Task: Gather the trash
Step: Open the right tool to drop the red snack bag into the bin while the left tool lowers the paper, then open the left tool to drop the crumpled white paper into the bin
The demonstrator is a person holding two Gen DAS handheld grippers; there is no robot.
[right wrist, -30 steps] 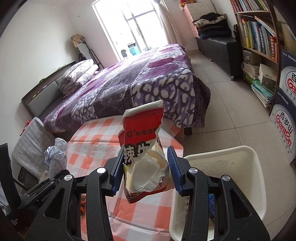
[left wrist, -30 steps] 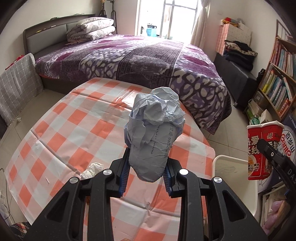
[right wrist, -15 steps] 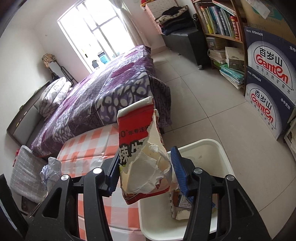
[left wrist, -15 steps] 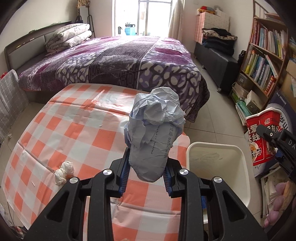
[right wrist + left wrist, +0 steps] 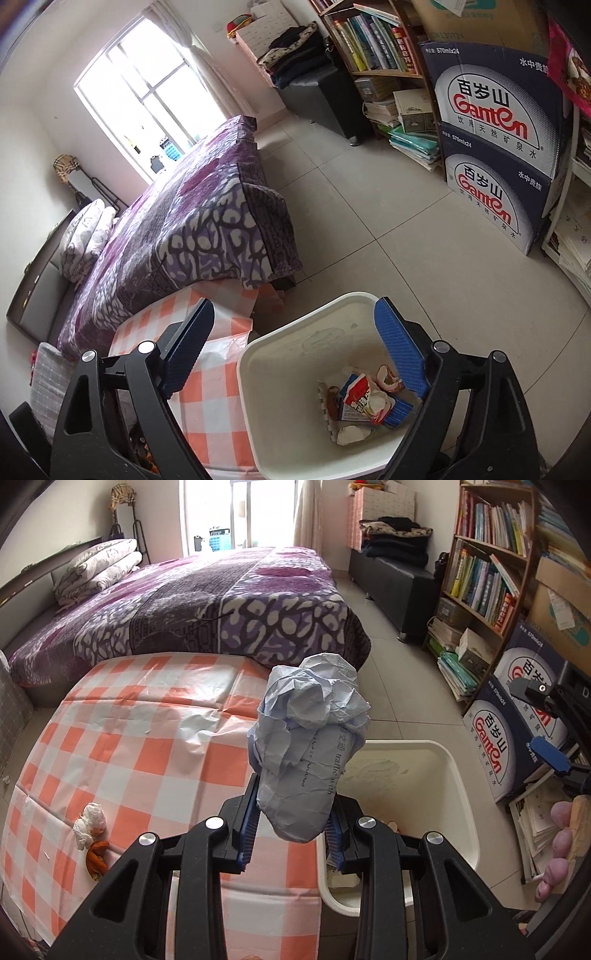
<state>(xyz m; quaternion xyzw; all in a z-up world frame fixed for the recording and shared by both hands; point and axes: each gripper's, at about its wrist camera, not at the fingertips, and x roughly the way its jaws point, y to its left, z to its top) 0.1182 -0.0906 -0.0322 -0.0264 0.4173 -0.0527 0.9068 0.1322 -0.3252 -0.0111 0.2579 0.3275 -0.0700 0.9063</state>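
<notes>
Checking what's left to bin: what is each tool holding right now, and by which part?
The left tool grips the crumpled paper ball by its lower end. The right tool is open, holding nothing.

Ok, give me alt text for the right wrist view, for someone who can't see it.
The right gripper is open and empty above a white bin holding a red wrapper and other scraps. The bin stands beside a checked table; a purple bed lies behind.

From my feed it's a bright bedroom: purple patterned bed (image 5: 207,605) under a sunlit window (image 5: 147,85), pale tiled floor (image 5: 388,229), crammed bookshelf (image 5: 484,572), stacked Ganten boxes (image 5: 495,147).
</notes>
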